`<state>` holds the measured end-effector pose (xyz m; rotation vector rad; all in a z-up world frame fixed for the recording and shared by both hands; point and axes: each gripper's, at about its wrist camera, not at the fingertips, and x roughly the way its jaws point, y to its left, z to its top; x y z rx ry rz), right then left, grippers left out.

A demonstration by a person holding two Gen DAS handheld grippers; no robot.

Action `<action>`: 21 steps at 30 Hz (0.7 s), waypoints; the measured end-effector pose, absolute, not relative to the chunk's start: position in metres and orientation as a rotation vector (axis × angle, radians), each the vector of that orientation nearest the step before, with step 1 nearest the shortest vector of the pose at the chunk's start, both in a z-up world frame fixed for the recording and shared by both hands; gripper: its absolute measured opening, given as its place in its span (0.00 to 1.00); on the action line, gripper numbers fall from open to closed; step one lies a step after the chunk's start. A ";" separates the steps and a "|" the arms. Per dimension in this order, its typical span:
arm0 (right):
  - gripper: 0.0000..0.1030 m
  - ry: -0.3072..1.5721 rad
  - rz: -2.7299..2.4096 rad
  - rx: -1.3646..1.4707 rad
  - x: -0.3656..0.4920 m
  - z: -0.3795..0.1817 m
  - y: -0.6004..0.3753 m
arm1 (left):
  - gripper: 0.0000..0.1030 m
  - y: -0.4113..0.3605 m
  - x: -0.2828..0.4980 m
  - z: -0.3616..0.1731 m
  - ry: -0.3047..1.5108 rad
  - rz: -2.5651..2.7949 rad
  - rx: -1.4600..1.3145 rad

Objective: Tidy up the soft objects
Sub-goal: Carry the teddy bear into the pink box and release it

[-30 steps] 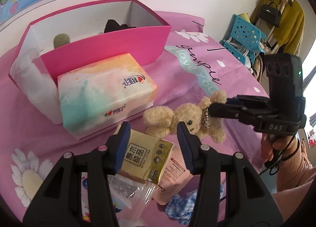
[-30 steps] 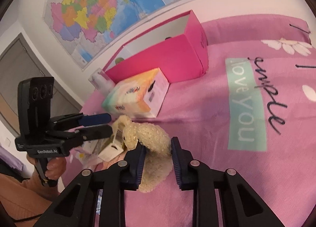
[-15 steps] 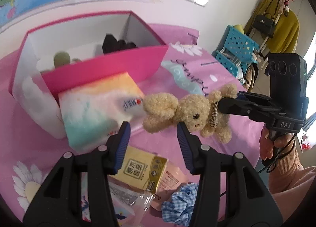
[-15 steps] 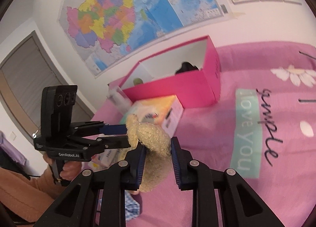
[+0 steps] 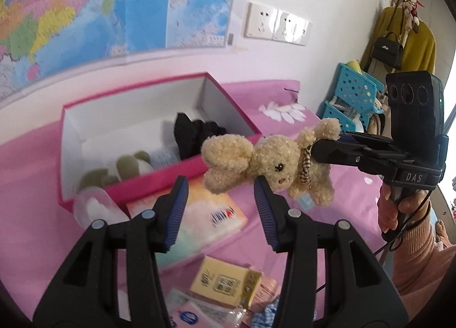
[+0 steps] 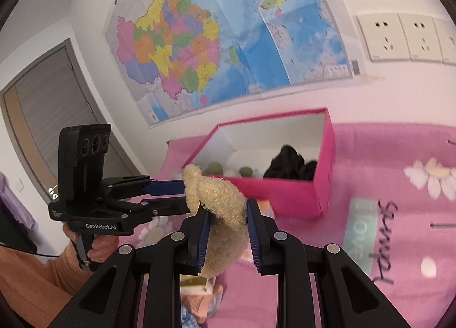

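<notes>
**Carrying the bear toward the pink box**

Looking along our left gripper (image 5: 221,194), we see its jaws spread wide and holding nothing; the teddy bear (image 5: 270,162) hangs in the air just beyond their tips. It is held by our right gripper (image 5: 336,148), which reaches in from the right and is clamped on the bear's body near its checked bow. Behind the bear stands the pink box (image 5: 159,182), open at the top, with a black soft item (image 5: 196,137) and some olive-and-white soft pieces (image 5: 125,165) already inside. In front of the box, on the pink bed cover (image 5: 31,174), lie a pastel tissue pack (image 5: 208,219), a yellow packet (image 5: 225,282) and a scrap of blue checked fabric (image 5: 270,311).

From the right wrist, the jaws are closed onto the bear's plush, which bulges between the pads (image 6: 203,231). The box lies ahead and to the right, well apart from the bear; the left gripper stands at the left with its jaws open.

We judge the task partly done: some soft things are boxed, the bear is lifted but not yet over the opening, and the checked fabric at least is left on the bed.
</notes>
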<state>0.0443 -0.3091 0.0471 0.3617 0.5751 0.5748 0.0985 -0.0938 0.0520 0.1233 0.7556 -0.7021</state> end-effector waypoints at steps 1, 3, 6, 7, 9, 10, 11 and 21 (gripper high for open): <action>0.24 0.573 0.579 0.364 0.048 0.049 -0.310 | 0.48 -0.093 0.102 0.055 0.749 -0.698 0.126; 0.24 0.569 0.587 0.363 0.058 0.052 -0.310 | 0.48 -0.094 0.108 0.058 0.744 -0.689 0.133; 0.24 0.569 0.595 0.357 0.075 0.058 -0.310 | 0.48 -0.098 0.118 0.062 0.741 -0.670 0.151; 0.24 0.570 0.596 0.356 0.078 0.059 -0.310 | 0.48 -0.098 0.122 0.063 0.743 -0.667 0.153; 0.24 0.572 0.598 0.352 0.089 0.061 -0.310 | 0.48 -0.099 0.129 0.065 0.749 -0.670 0.153; 0.24 0.573 0.600 0.349 0.095 0.063 -0.309 | 0.48 -0.100 0.133 0.066 0.749 -0.667 0.157; 0.24 0.575 0.606 0.350 0.101 0.064 -0.309 | 0.48 -0.101 0.135 0.068 0.749 -0.661 0.162; 0.24 0.615 0.643 0.333 0.150 0.064 -0.291 | 0.48 -0.116 0.163 0.068 0.794 -0.653 0.194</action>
